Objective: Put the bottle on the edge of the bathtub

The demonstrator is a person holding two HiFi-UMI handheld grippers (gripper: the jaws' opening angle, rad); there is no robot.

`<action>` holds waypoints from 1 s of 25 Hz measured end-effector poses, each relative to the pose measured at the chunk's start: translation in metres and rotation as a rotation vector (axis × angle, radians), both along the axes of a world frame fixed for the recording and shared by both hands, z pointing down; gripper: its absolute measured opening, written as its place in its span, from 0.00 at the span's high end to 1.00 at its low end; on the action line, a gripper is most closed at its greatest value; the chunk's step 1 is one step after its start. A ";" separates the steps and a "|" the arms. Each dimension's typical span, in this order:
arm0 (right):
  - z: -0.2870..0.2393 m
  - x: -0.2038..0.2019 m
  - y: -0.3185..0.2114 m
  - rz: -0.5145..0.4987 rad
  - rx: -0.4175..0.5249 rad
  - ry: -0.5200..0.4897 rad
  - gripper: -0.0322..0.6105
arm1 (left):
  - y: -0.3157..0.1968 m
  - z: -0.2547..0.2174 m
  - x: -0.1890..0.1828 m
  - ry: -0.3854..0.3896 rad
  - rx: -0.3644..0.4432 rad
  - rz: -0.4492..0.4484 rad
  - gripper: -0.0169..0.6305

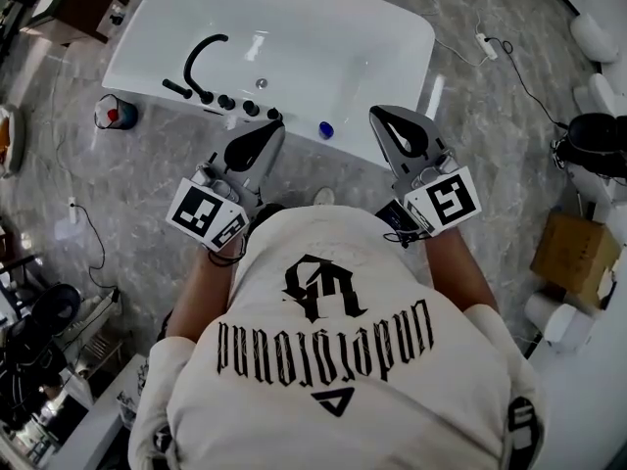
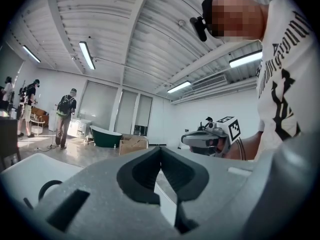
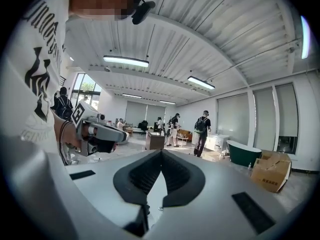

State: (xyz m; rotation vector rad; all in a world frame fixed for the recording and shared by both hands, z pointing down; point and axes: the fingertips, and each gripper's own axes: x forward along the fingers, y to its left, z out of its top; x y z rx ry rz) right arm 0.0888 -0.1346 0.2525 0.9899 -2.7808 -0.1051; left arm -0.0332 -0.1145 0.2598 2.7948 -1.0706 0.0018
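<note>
A bottle with a blue cap (image 1: 325, 130) stands on the near rim of the white bathtub (image 1: 294, 37), seen from above. My left gripper (image 1: 278, 126) hangs just left of it, shut and empty. My right gripper (image 1: 376, 115) hangs just right of it, also shut with nothing held. Both are raised in front of the person's chest and point toward the tub. In the left gripper view the jaws (image 2: 160, 149) meet at their tips, and the right gripper shows beyond them. The jaws (image 3: 161, 152) in the right gripper view are likewise closed together.
A black faucet (image 1: 201, 62) with knobs sits on the tub's near left rim. A red-and-white container (image 1: 115, 114) stands on the floor at left, a power strip (image 1: 487, 45) with a cable at upper right, a cardboard box (image 1: 568, 253) at right. Other people stand far off (image 3: 203, 129).
</note>
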 end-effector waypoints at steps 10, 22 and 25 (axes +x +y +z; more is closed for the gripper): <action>0.010 -0.040 0.033 0.017 -0.036 0.011 0.93 | 0.040 0.017 -0.041 -0.033 -0.040 0.058 0.95; 0.014 -0.110 0.101 0.106 -0.037 0.026 0.93 | 0.109 0.032 -0.116 -0.054 -0.037 0.108 0.95; 0.016 -0.124 0.120 0.131 -0.039 0.028 0.93 | 0.122 0.031 -0.130 -0.051 -0.026 0.132 0.95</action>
